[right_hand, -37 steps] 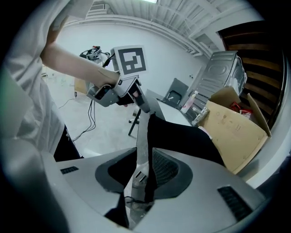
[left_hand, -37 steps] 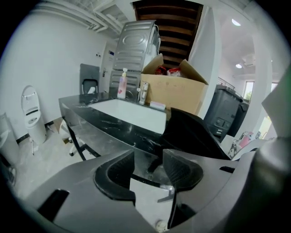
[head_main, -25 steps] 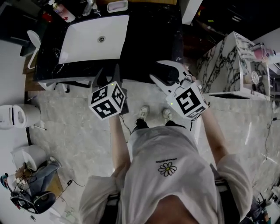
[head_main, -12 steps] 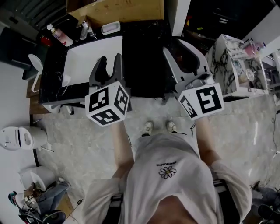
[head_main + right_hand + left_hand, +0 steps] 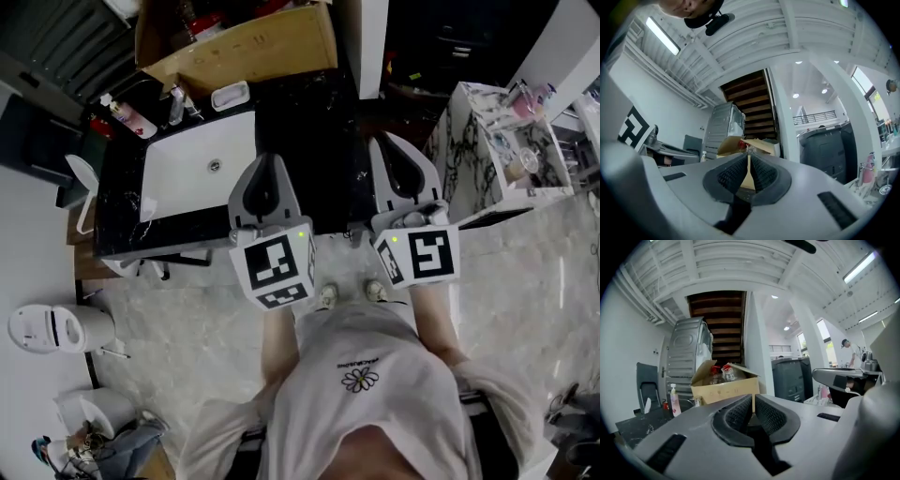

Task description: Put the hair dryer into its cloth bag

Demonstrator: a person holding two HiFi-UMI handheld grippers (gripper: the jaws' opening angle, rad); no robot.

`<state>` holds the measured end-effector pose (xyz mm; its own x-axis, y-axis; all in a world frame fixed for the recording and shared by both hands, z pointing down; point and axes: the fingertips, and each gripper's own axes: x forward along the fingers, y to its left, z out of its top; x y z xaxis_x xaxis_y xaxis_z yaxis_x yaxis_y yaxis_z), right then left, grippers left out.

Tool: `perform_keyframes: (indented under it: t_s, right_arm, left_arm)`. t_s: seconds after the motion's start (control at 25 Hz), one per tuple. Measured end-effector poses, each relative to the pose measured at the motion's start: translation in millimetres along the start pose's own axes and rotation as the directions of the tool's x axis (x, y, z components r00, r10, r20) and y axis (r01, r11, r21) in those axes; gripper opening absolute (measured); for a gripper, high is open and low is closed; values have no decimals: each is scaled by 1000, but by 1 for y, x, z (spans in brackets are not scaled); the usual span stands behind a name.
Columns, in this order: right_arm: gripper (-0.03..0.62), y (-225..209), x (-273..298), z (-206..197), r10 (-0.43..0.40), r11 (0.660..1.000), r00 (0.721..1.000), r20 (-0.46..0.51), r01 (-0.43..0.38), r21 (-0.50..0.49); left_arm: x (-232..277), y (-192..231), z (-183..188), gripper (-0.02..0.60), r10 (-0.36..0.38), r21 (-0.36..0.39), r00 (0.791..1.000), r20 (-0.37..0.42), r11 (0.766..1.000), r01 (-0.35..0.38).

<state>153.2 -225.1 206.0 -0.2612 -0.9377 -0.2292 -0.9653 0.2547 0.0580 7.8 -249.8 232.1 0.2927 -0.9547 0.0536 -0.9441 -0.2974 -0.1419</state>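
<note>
Neither a hair dryer nor a cloth bag shows in any view. In the head view my left gripper [image 5: 265, 159] and right gripper [image 5: 391, 141] are held side by side in front of the person, pointing out over the black counter [image 5: 314, 112]. Both have just been closing, with nothing between the jaws. The left gripper view has its ribbed pads [image 5: 740, 414] pressed together, empty, aimed level at a cardboard box [image 5: 724, 386]. The right gripper [image 5: 748, 157] is likewise shut and empty, tilted slightly upward.
A white sink [image 5: 192, 178] is set in the counter's left half, with a soap bottle [image 5: 124, 112] and a small tray [image 5: 230, 96] behind it. The cardboard box [image 5: 234, 42] stands at the back. A marble-patterned cabinet [image 5: 487, 141] is on the right, a white bin [image 5: 56, 328] on the floor at left.
Both grippers have risen and moved forward over the counter's edge. Their jaws, open in the earlier frames, are now shut on nothing.
</note>
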Motion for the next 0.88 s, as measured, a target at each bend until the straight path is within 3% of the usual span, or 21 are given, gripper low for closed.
perform_keyframes:
  t_s: [0.24, 0.68, 0.88]
  right_arm:
    - [15, -1, -14, -18, -29, 999, 999, -42, 28, -15]
    - [12, 9, -17, -22, -31, 999, 998, -48, 30, -34]
    - [12, 5, -18, -22, -42, 998, 997, -58, 40, -40]
  left_arm:
    - [-6, -18, -4, 17, -67, -20, 997, 28, 998, 67]
    - [-12, -15, -3, 17, -64, -49, 997, 44, 997, 66]
    - [-13, -20, -2, 17, -99, -95, 993, 64, 990, 105]
